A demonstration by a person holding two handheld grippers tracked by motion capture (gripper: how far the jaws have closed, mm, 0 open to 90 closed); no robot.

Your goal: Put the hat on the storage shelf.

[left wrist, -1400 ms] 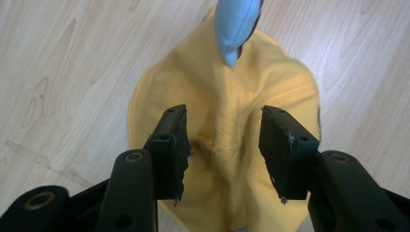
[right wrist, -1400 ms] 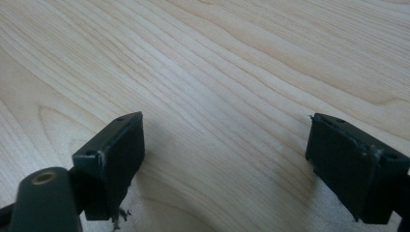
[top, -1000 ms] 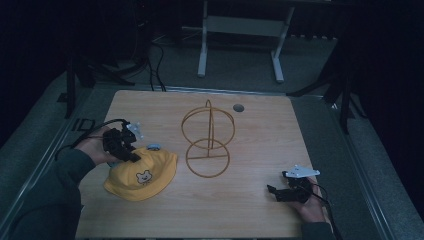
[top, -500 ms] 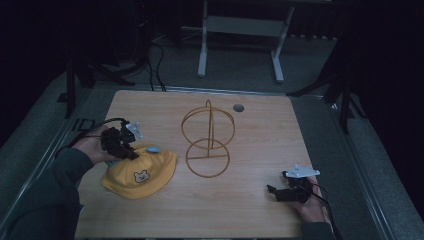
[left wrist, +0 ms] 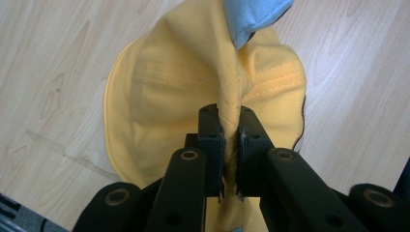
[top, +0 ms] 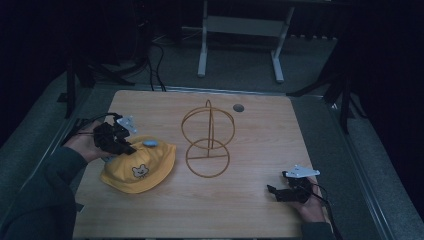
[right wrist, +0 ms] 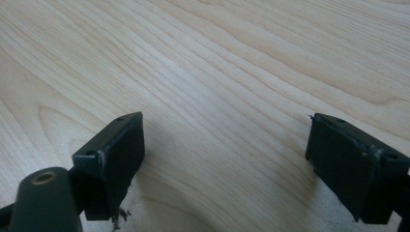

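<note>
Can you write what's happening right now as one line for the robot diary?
left gripper: shut on yellow hat | right gripper: open, holding nothing, low over table | wire stand: upright, untouched

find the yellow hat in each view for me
High view: yellow hat at table's left, by the left gripper.
Left gripper view: hat fills the centre, fabric pinched between the fingers.
Right gripper view: bare wood.
Shared landmark: the wooden table.

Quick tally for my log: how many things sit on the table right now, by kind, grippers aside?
Yellow cloth hat with bear face: 1
Gold wire hat stand with two rings: 1
Total: 2
</note>
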